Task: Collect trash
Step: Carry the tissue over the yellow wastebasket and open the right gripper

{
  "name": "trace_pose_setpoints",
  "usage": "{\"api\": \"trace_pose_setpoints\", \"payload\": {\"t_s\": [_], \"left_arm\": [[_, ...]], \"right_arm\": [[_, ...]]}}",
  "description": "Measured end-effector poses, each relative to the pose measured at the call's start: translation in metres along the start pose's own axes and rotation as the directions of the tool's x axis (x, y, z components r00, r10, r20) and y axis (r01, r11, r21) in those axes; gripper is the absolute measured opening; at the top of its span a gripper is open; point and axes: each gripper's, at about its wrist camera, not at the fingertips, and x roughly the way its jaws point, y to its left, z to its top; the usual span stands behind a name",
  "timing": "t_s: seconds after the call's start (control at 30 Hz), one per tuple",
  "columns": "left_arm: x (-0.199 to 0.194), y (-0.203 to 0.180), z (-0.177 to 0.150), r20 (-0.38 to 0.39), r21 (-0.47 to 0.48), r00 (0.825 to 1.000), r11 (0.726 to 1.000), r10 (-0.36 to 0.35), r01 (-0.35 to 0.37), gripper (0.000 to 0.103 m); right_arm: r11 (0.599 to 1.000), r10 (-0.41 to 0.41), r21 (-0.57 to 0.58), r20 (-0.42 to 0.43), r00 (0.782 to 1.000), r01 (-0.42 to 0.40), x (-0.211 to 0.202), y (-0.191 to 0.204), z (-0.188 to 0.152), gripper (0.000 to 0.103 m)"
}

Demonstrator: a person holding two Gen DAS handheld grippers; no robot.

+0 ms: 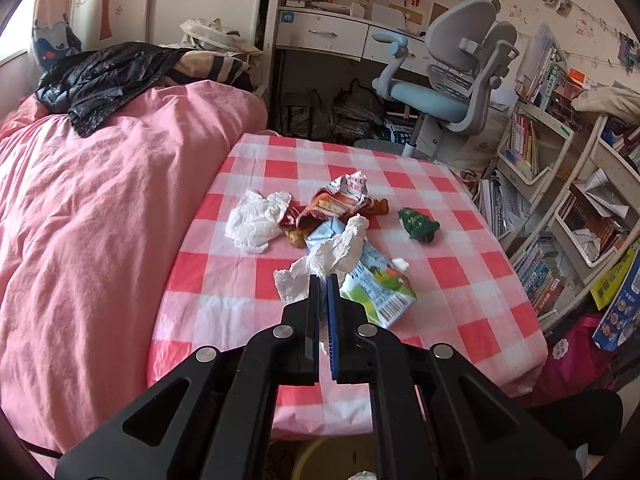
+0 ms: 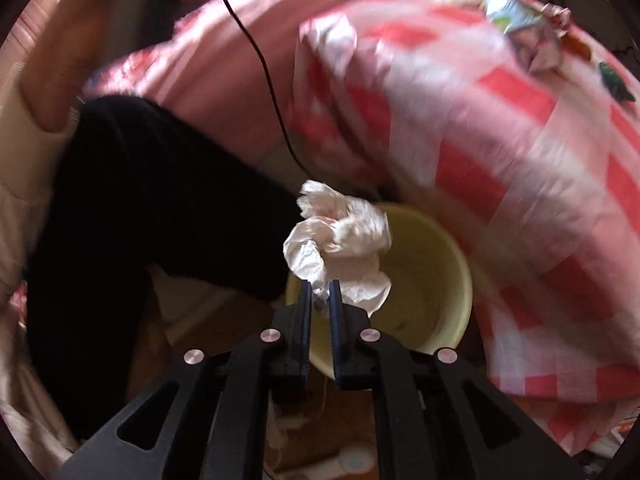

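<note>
In the left wrist view my left gripper (image 1: 322,279) is shut on a crumpled white tissue (image 1: 336,250), just above the red-checked table (image 1: 460,280). Beyond it lie another white tissue (image 1: 256,220), a pile of snack wrappers (image 1: 336,202), a green wrapper (image 1: 418,224) and a flattened drink carton (image 1: 380,286). In the right wrist view my right gripper (image 2: 321,286) points steeply down, shut on a second crumpled white tissue (image 2: 340,236). It hangs over the near rim of a yellow bin (image 2: 436,280) that stands on the floor by the table.
A bed with a pink quilt (image 1: 100,200) flanks the table's left side. A desk chair (image 1: 448,92) and bookshelves (image 1: 560,184) stand behind and to the right. A person's black-clad leg (image 2: 140,220) is beside the bin, and a thin black cable (image 2: 264,72) hangs above it.
</note>
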Motion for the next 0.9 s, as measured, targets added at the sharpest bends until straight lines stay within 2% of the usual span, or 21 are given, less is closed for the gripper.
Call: {"api": "trace_pose_setpoints", "payload": {"t_s": [0.07, 0.1, 0.17, 0.2, 0.3, 0.4, 0.47, 0.53, 0.57, 0.6, 0.63, 0.67, 0.7, 0.8, 0.87, 0.9], "left_arm": [[-0.004, -0.007, -0.015, -0.017, 0.015, 1.0, 1.0, -0.004, 0.004, 0.004], [-0.006, -0.01, -0.023, -0.029, 0.02, 1.0, 1.0, -0.008, 0.008, 0.004], [-0.007, -0.016, -0.038, -0.056, 0.032, 0.998, 0.999, -0.007, 0.009, 0.004], [-0.006, -0.019, -0.047, -0.075, 0.036, 0.997, 0.999, -0.006, 0.008, 0.004], [-0.003, -0.03, -0.071, -0.135, 0.051, 0.991, 0.998, -0.012, 0.019, 0.004], [0.003, -0.043, -0.097, -0.21, 0.074, 0.978, 0.997, -0.013, 0.03, 0.004], [0.006, -0.05, -0.115, -0.263, 0.076, 0.965, 0.996, -0.02, 0.041, 0.004], [0.011, -0.055, -0.133, -0.326, 0.073, 0.945, 0.996, -0.03, 0.057, 0.005], [0.015, -0.057, -0.142, -0.37, 0.07, 0.928, 0.995, -0.042, 0.073, 0.005], [0.019, -0.059, -0.15, -0.409, 0.064, 0.911, 0.994, -0.056, 0.09, 0.012], [0.021, -0.061, -0.157, -0.431, 0.063, 0.9, 0.994, -0.058, 0.094, 0.028], [0.023, -0.063, -0.161, -0.447, 0.072, 0.893, 0.994, -0.045, 0.086, 0.039], [0.023, -0.065, -0.162, -0.44, 0.082, 0.898, 0.994, -0.032, 0.076, 0.053], [0.013, -0.067, -0.154, -0.355, 0.096, 0.935, 0.994, -0.014, 0.051, 0.059], [0.004, -0.062, -0.146, -0.264, 0.088, 0.964, 0.996, 0.02, 0.003, 0.067], [0.001, -0.06, -0.14, -0.227, 0.078, 0.973, 0.997, 0.035, -0.018, 0.073]], "right_arm": [[0.999, -0.043, 0.011, -0.031, 0.999, 0.043, 0.011, -0.005, 0.0, 0.016], [0.998, -0.051, 0.024, -0.025, 0.998, 0.052, 0.011, -0.008, 0.0, 0.025], [0.995, -0.068, 0.071, 0.046, 0.997, 0.065, -0.002, -0.02, 0.003, 0.042], [0.993, -0.084, 0.093, 0.084, 0.993, 0.076, -0.01, -0.024, 0.002, 0.056], [0.977, -0.134, 0.193, 0.222, 0.966, 0.091, -0.037, -0.046, 0.005, 0.059], [0.939, -0.26, 0.305, 0.339, 0.904, 0.156, -0.064, -0.064, 0.007, 0.071], [0.9, -0.346, 0.397, 0.403, 0.847, 0.178, -0.083, -0.08, 0.003, 0.074], [0.861, -0.405, 0.479, 0.438, 0.802, 0.173, -0.099, -0.093, -0.002, 0.078], [0.838, -0.434, 0.519, 0.447, 0.782, 0.169, -0.105, -0.099, -0.005, 0.08], [0.825, -0.45, 0.541, 0.454, 0.769, 0.164, -0.11, -0.104, -0.009, 0.081], [0.811, -0.466, 0.564, 0.462, 0.754, 0.156, -0.113, -0.107, -0.012, 0.082], [0.802, -0.477, 0.579, 0.467, 0.745, 0.15, -0.117, -0.107, -0.012, 0.082], [0.79, -0.493, 0.593, 0.465, 0.735, 0.155, -0.119, -0.11, -0.012, 0.082], [0.762, -0.552, 0.613, 0.447, 0.704, 0.208, -0.119, -0.101, -0.019, 0.086], [0.735, -0.614, 0.616, 0.428, 0.663, 0.283, -0.126, -0.096, -0.019, 0.088], [0.727, -0.632, 0.615, 0.422, 0.65, 0.306, -0.13, -0.095, -0.023, 0.091]]}}
